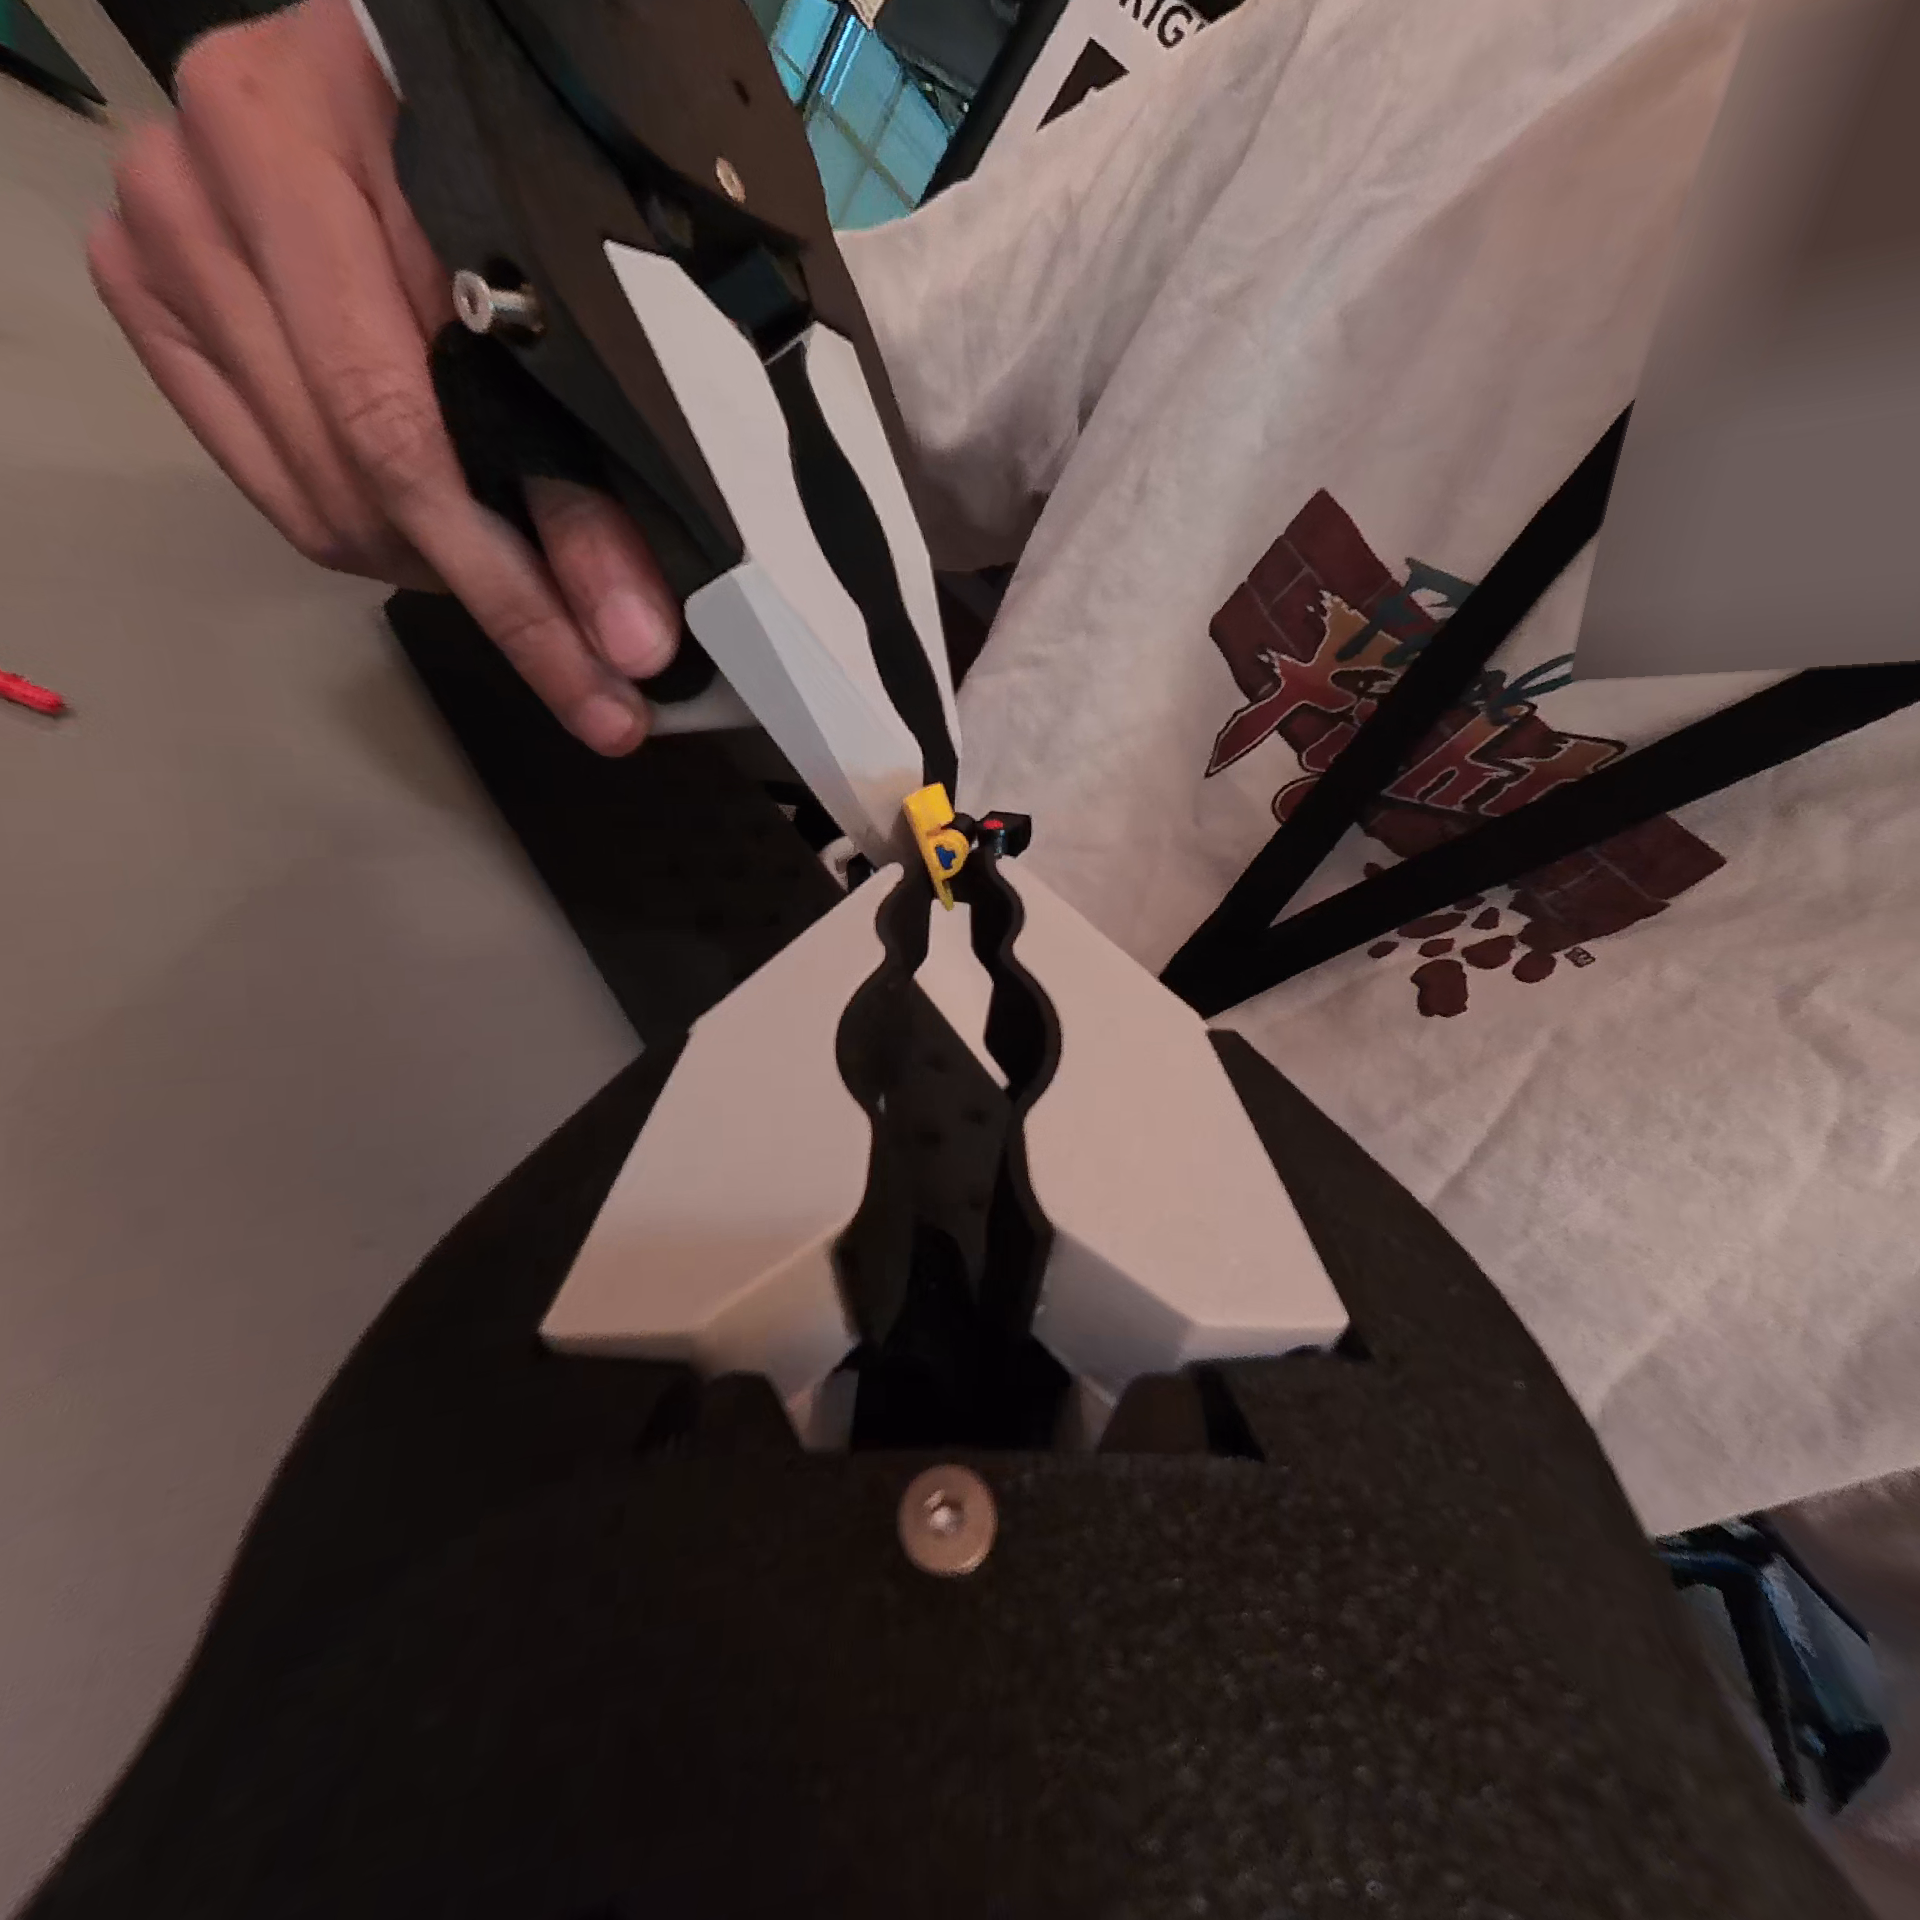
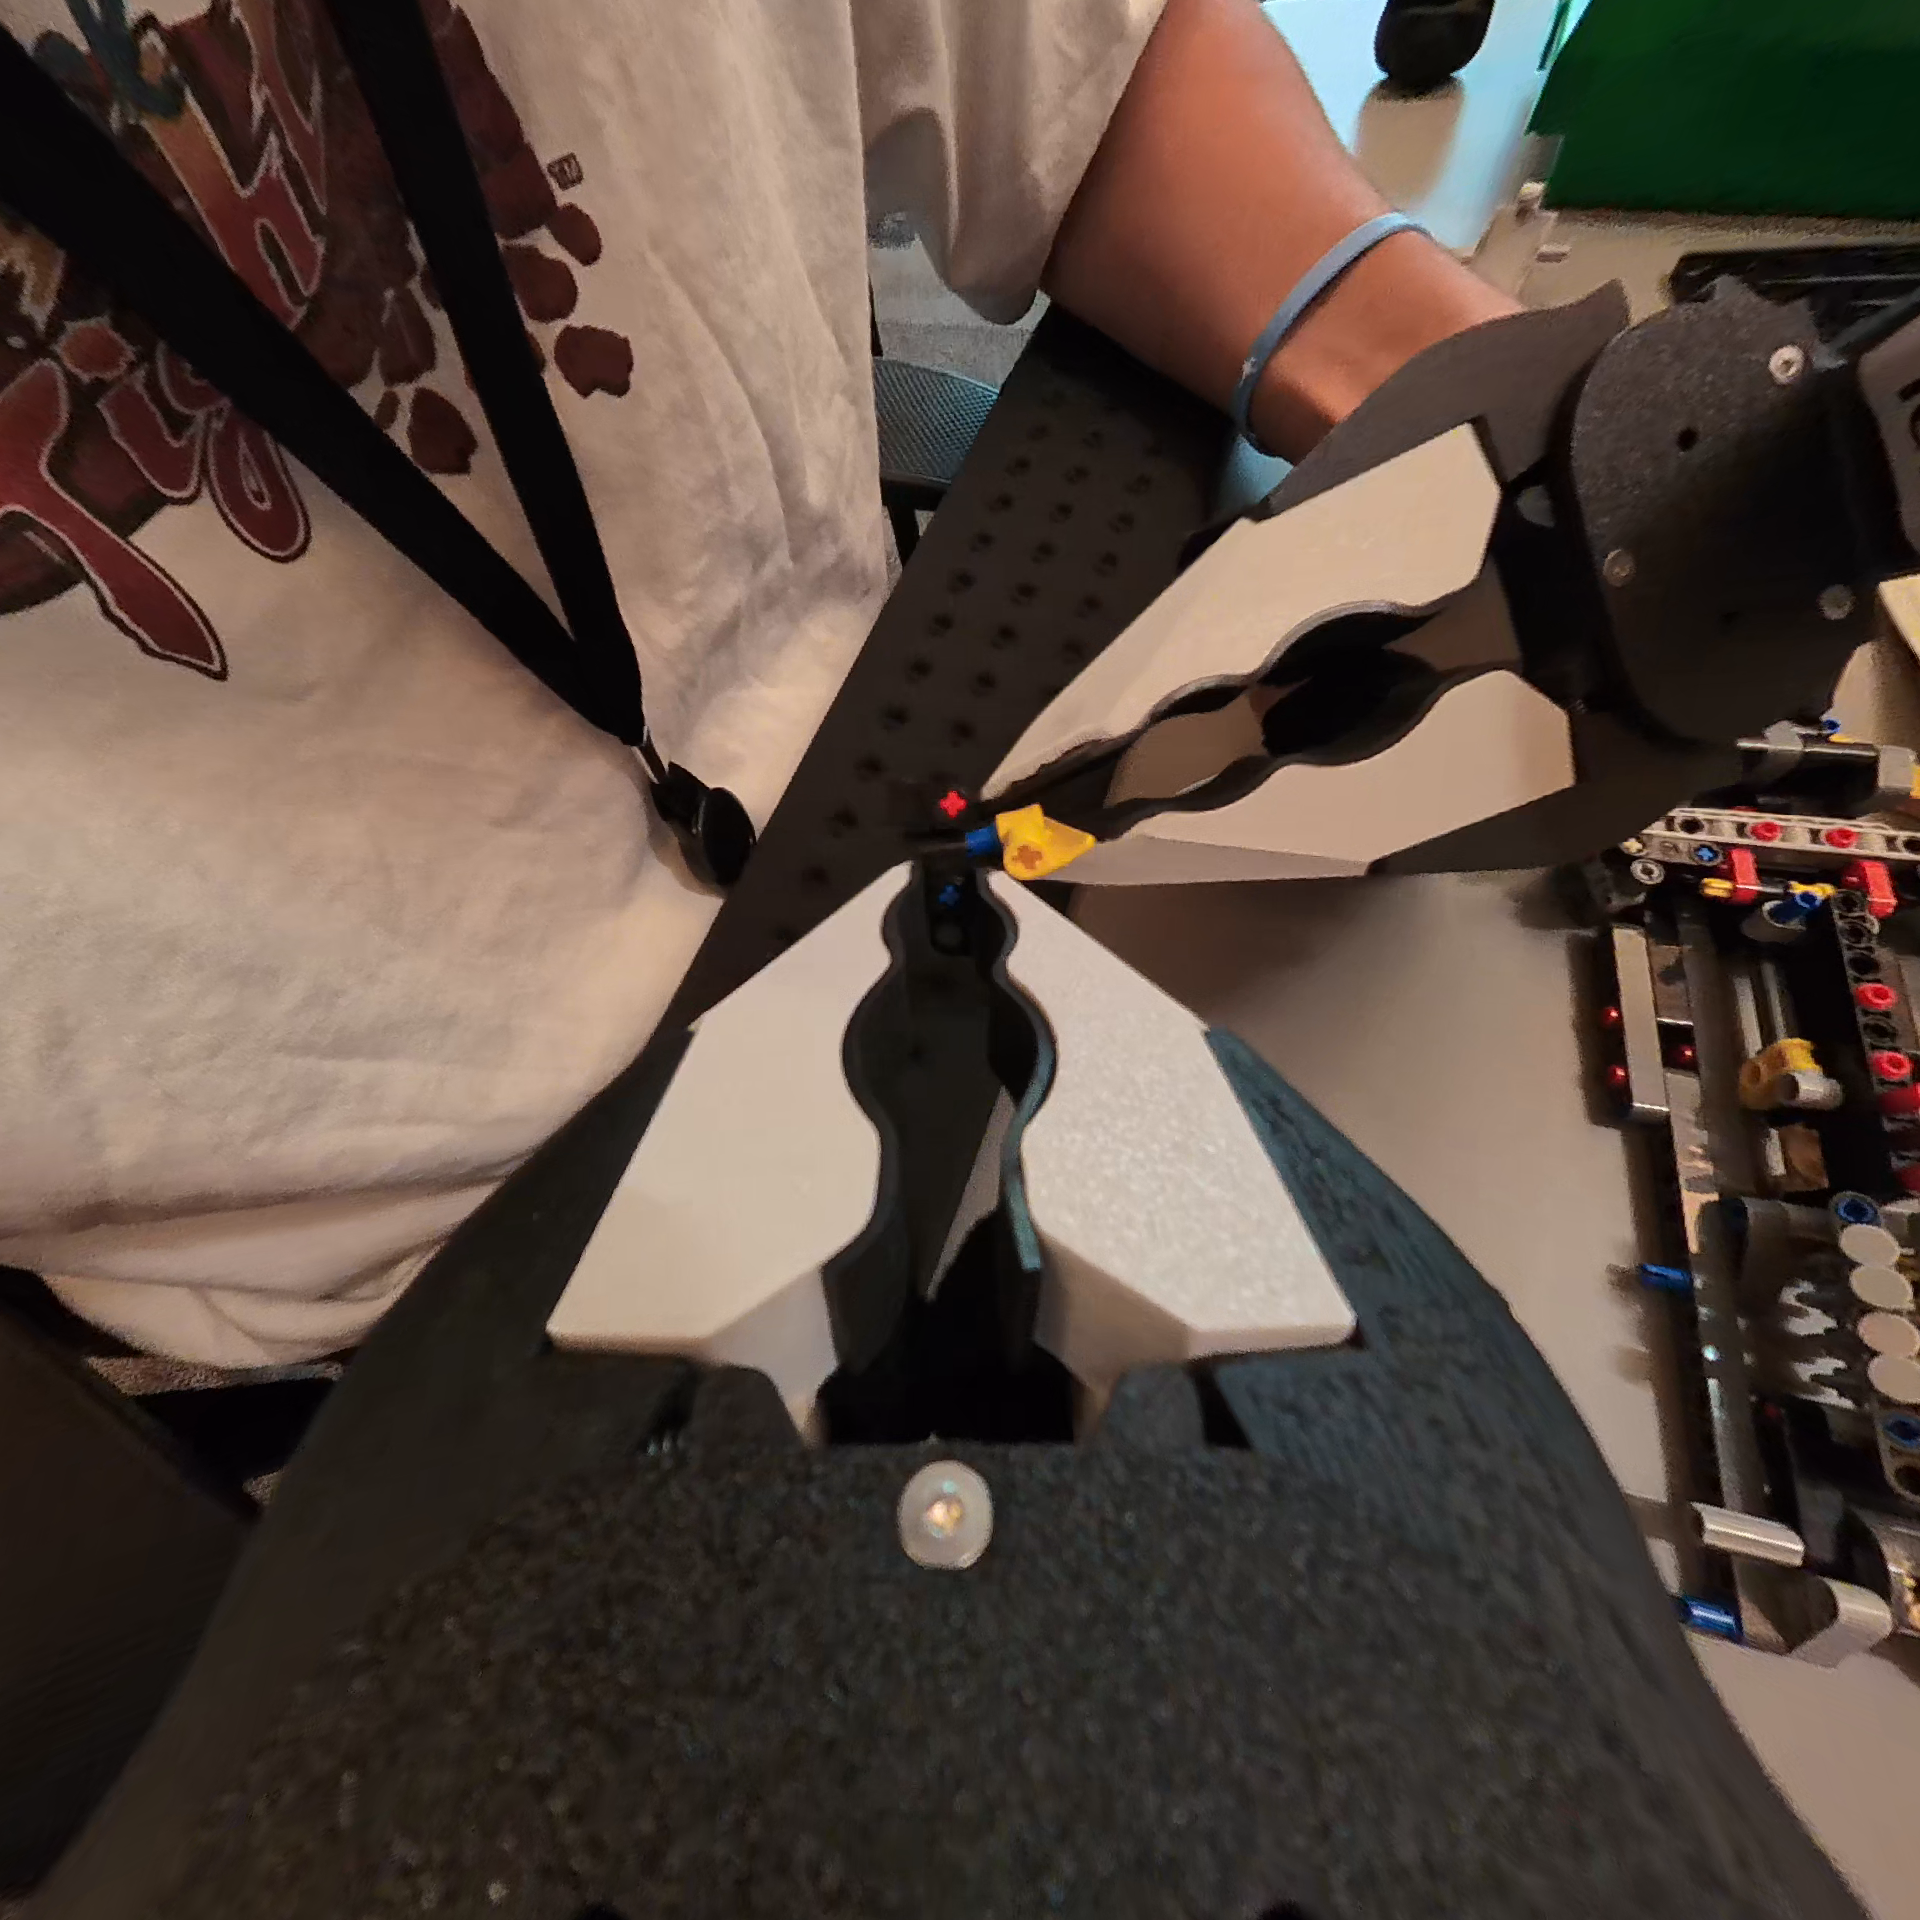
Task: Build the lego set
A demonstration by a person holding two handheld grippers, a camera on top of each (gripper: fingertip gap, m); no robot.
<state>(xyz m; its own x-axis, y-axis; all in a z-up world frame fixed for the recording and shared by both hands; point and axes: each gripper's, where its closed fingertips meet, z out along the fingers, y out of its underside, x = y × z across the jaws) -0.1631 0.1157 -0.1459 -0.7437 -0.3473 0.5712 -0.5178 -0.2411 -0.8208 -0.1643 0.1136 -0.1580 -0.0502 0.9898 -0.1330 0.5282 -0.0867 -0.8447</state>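
- The left gripper (image 1: pixel 948 888) is seen clenched on a small yellow piece (image 1: pixel 935 844); in its own view the piece is pinched right at the fingertips, dead centre.
- In the left wrist view the yellow piece's long axis runs roughly from 12 to 6 o'clock, slightly tilted, and a blue pin is seated in its round end.
- In the right wrist view the same yellow piece (image 2: pixel 1039 842) is laid nearly from 9 to 3 o'clock, with its blue pin (image 2: pixel 977 840) pointed toward 9 o'clock at the black piece.
- The right gripper (image 2: pixel 951 883) is closed on a slim black piece (image 2: pixel 948 920), whose long axis is lined up with the fingers, toward 12 o'clock; a red cross end (image 2: pixel 952 802) is shown at its far tip.
- The two pieces are held touching or just beside each other above a black perforated board (image 2: pixel 1039 582); actual contact cannot be told.
- The right gripper is reached in from 11 o'clock in the left wrist view, gripped by a hand (image 1: pixel 364 395).
- A partly built model (image 2: pixel 1766 1143) is left on the grey table (image 2: pixel 1403 1039) at 3 o'clock.
- A white printed shirt (image 2: pixel 520 935) and a black lanyard (image 2: pixel 468 364) are seen behind.
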